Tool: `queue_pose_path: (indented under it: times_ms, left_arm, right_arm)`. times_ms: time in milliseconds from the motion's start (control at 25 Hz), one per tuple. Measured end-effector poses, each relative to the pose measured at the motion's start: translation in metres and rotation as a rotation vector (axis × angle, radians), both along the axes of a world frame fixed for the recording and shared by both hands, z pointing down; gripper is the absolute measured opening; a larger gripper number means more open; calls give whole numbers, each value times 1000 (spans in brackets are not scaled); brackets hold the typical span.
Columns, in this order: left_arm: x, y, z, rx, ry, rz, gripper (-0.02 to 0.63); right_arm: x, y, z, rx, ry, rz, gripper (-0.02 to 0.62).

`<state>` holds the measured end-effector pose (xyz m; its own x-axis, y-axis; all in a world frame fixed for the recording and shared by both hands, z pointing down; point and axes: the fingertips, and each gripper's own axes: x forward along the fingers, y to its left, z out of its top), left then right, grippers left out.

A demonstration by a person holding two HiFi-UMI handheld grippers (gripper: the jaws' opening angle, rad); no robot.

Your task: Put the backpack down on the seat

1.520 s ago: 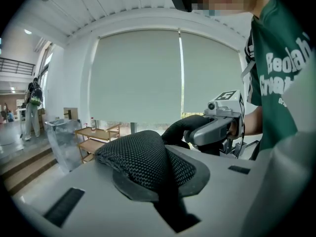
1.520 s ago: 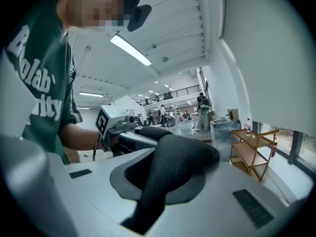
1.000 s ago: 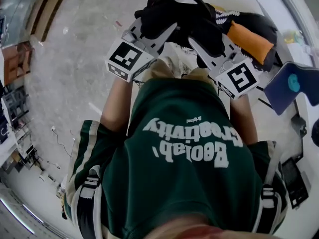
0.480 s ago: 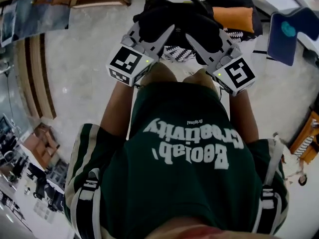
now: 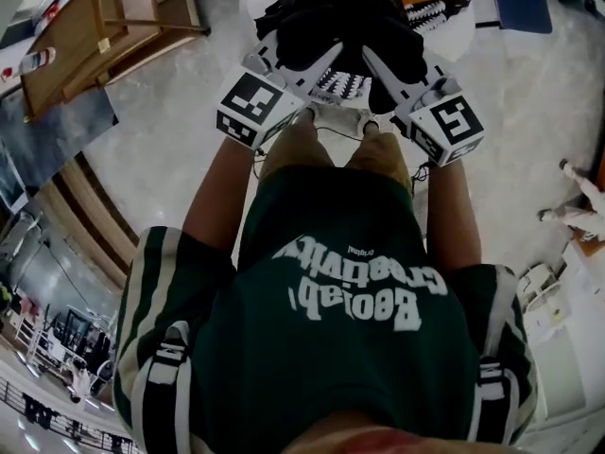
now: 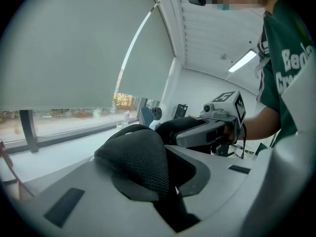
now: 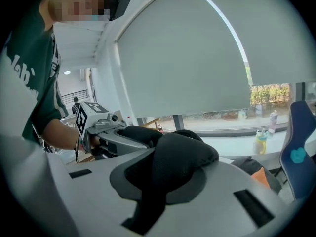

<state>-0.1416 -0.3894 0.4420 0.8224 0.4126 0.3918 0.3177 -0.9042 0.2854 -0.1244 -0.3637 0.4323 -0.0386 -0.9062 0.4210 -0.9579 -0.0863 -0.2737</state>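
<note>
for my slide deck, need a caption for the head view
Head view: left gripper and right gripper both clamp the black backpack, held in front of the person.

Office-like hall: roller blinds [image 7: 187, 58], polished floor [image 5: 180, 130], blue chair [image 7: 298, 152].

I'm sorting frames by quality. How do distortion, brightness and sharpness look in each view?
Head view: strong fisheye bending, black backpack shows little detail. Left gripper view: dark round border, window bright, mesh strap sharp. Right gripper view: same border, bright window.
</note>
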Motion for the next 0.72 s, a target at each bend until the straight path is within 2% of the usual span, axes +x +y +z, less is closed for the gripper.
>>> queue_pose_path:
  times_ms: [160, 320, 720]
  left_arm:
    - [11, -8, 31, 13, -41, 69, 67]
    - [20, -16, 63, 20, -78, 105, 67]
    - [68, -50, 103, 11, -95, 78, 67]
  right_arm:
    - [11, -8, 29, -13, -22, 61, 61]
    - [20, -13, 60, -33, -38, 76, 61]
    - [71, -48, 107, -44, -61, 92, 61]
